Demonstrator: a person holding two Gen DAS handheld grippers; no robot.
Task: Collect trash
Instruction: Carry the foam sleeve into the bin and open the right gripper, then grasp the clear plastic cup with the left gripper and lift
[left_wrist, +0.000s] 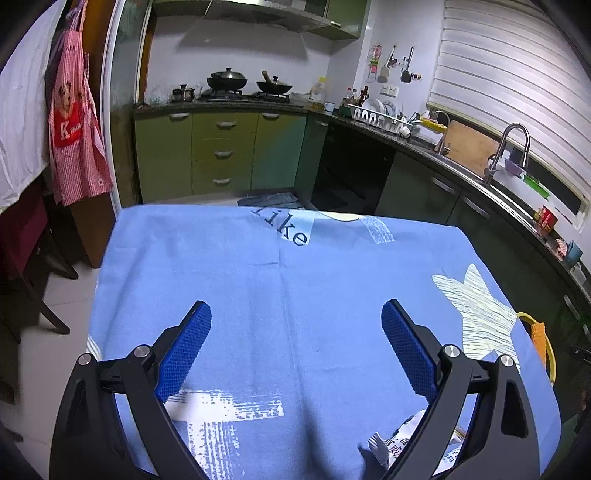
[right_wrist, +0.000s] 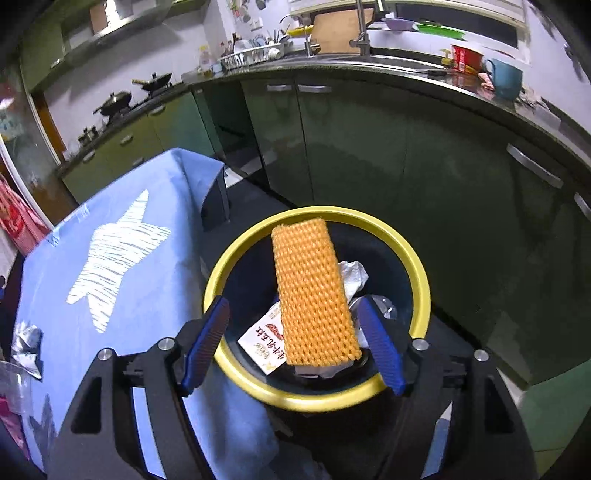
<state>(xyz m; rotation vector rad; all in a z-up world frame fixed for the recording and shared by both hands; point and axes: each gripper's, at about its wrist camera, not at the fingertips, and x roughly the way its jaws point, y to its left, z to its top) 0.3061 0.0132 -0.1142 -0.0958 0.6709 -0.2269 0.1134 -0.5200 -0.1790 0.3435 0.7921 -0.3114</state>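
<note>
My right gripper (right_wrist: 293, 306) is open above a yellow-rimmed black trash bin (right_wrist: 421, 273) beside the table. An orange foam net sleeve (right_wrist: 312, 291) stands tilted in the bin between my fingers, untouched by them. A white printed wrapper (right_wrist: 262, 341) and crumpled silver foil (right_wrist: 352, 277) lie in the bin. My left gripper (left_wrist: 295, 314) is open and empty over the blue tablecloth (left_wrist: 258, 280). A crumpled printed wrapper (left_wrist: 391, 443) lies on the cloth by the right finger's base. The bin's rim (left_wrist: 550, 354) and the orange sleeve (left_wrist: 538, 338) peek past the table's right edge.
A crumpled silver wrapper (right_wrist: 27, 345) and a clear plastic piece (right_wrist: 14, 387) lie at the table's near left in the right wrist view. Green cabinets (right_wrist: 369, 147) and a countertop with a sink (left_wrist: 491, 177) curve around the right side. A dark chair (left_wrist: 33, 266) stands left of the table.
</note>
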